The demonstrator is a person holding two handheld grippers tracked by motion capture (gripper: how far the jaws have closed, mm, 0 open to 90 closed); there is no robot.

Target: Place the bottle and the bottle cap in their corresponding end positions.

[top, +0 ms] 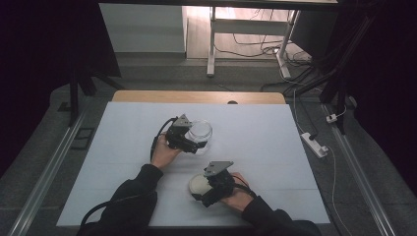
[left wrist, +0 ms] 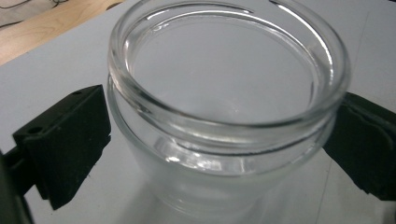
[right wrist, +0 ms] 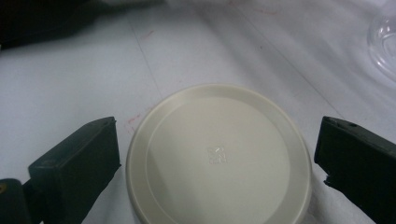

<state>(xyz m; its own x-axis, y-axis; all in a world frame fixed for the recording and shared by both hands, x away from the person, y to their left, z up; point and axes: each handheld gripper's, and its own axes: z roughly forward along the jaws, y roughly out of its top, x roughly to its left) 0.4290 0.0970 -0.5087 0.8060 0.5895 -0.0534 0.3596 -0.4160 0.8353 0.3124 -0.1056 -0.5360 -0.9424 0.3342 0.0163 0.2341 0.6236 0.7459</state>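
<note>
A clear, lidless glass jar [top: 200, 132] [left wrist: 224, 98] stands on the white table [top: 255, 132] near its middle. My left gripper [top: 191, 142] [left wrist: 222, 135] is shut on the jar, one black jaw pressed against each side of its body. Nearer the front edge a round cream lid [top: 197, 184] [right wrist: 217, 158] lies flat on the table. Around it my right gripper [top: 204, 191] [right wrist: 217, 149] stands open, a jaw on each side with a small gap to the lid's rim.
A wooden strip [top: 196, 97] runs along the table's far edge. A power strip [top: 314, 144] and cables lie on the floor to the right, and desk legs [top: 211, 44] stand beyond the table. The jar's edge [right wrist: 385, 42] shows at the top right of the right gripper view.
</note>
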